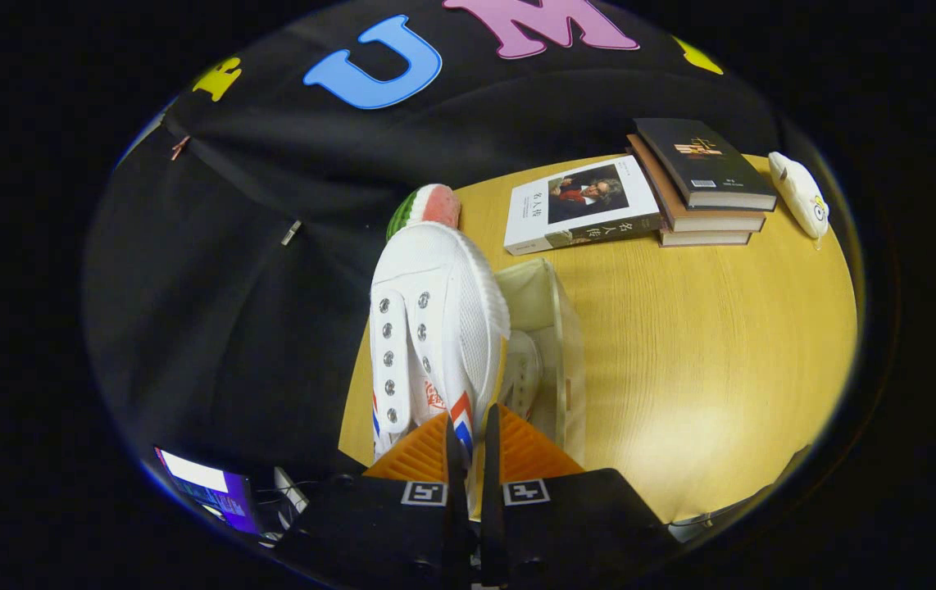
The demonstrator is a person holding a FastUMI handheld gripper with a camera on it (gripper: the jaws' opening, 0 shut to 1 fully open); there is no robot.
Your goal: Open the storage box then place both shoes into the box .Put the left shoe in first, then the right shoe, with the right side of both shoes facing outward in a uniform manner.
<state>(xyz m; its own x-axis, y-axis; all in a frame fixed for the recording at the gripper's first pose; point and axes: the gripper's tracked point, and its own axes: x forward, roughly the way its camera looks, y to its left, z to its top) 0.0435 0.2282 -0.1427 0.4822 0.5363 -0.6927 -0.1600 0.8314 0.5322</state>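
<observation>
Carrying white shoe (pixel 435 328), jaws clenched on its side, above clear storage box (pixel 554 344); next, lower it beside the shoe inside.

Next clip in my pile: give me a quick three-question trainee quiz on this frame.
1. True or false: the gripper is shut on the white canvas shoe with metal eyelets.
2. What already lies inside the clear plastic storage box? A) a book B) a second white shoe C) nothing
3. Fill in: beyond the held shoe's toe sits a toy ____ slice.

Key: 1 true; 2 B; 3 watermelon.
</observation>
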